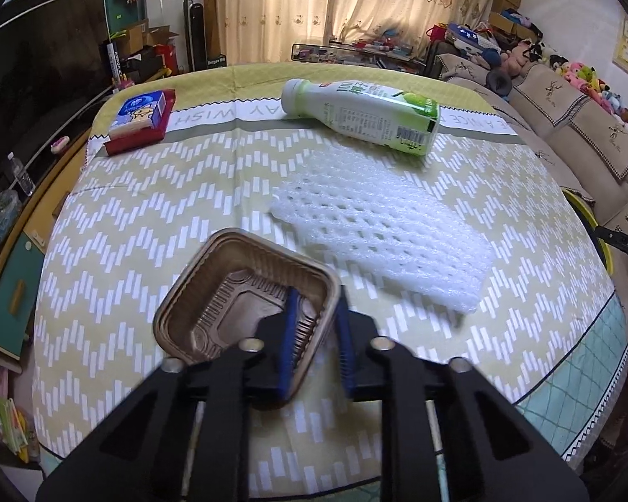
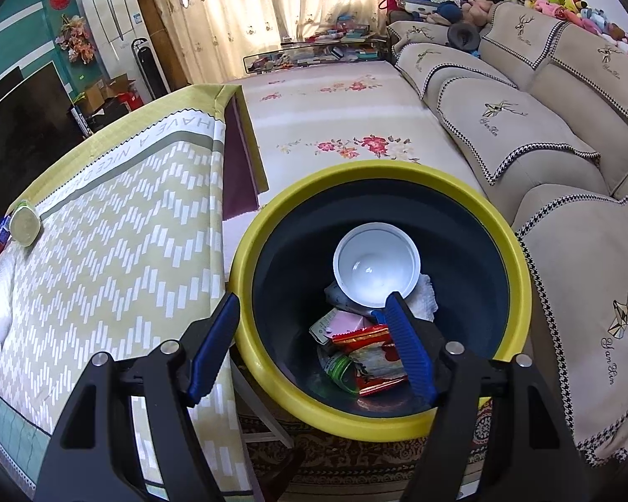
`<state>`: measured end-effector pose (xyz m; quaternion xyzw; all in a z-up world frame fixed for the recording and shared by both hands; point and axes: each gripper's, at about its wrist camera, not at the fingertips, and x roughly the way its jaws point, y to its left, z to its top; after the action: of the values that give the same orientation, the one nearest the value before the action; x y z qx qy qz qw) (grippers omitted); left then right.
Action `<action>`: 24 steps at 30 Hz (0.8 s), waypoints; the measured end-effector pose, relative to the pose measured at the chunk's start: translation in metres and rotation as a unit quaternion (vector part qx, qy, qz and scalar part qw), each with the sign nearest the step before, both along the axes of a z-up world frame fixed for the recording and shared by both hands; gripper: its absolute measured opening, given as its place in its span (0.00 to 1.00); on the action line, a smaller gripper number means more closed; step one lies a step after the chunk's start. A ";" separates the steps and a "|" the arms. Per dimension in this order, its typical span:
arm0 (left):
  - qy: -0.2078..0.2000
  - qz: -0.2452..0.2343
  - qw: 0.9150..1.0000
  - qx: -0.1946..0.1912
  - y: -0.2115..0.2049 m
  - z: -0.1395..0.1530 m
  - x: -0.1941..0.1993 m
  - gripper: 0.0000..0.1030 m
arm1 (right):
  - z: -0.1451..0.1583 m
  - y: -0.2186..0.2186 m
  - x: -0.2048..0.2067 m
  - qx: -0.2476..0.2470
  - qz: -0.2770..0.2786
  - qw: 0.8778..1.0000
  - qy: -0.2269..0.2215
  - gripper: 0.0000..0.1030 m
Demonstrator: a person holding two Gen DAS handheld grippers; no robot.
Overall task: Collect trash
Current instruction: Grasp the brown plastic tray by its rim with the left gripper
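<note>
A: Left hand-held gripper (image 1: pixel 316 330)?
B: Clamped on brown tray (image 1: pixel 247 293) wall, lower centre, over table (image 1: pixel 146 209).
A: Right hand-held gripper (image 2: pixel 310 345)?
B: Spread wide, holding nothing, above yellow-rimmed bin (image 2: pixel 519 259), frame centre.

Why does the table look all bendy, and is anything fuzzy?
Left wrist view: the fisheye lens bows the table edges; the left gripper and brown tray look slightly smeared, the bottle sharper. Right wrist view: the same curving, dark corners, bright curtains, a soft glare spot in the white bowl.
</note>
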<state>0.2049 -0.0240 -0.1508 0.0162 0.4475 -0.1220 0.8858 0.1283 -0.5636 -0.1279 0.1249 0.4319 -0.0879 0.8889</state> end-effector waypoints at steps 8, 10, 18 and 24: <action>-0.036 -0.038 0.999 -0.002 -0.027 0.036 -0.023 0.07 | 0.008 -0.004 -0.011 0.005 -0.002 1.000 -0.015 0.66; -0.046 -0.053 0.997 -0.007 -0.039 0.047 -0.026 0.07 | 0.010 -0.006 -0.014 0.006 -0.003 1.000 -0.019 0.66; -0.061 -0.153 0.986 -0.027 -0.120 0.069 -0.023 0.07 | 0.019 -0.018 -0.039 0.001 -0.017 0.999 -0.037 0.66; -0.065 -0.217 0.974 -0.027 -0.188 0.074 -0.014 0.07 | 0.023 -0.038 -0.063 -0.008 -0.042 0.998 -0.047 0.66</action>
<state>0.1908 -0.2116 -0.0769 0.0972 0.3711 -0.3220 0.8655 0.0653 -0.6012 -0.1044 0.1396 0.3837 -0.1230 0.9045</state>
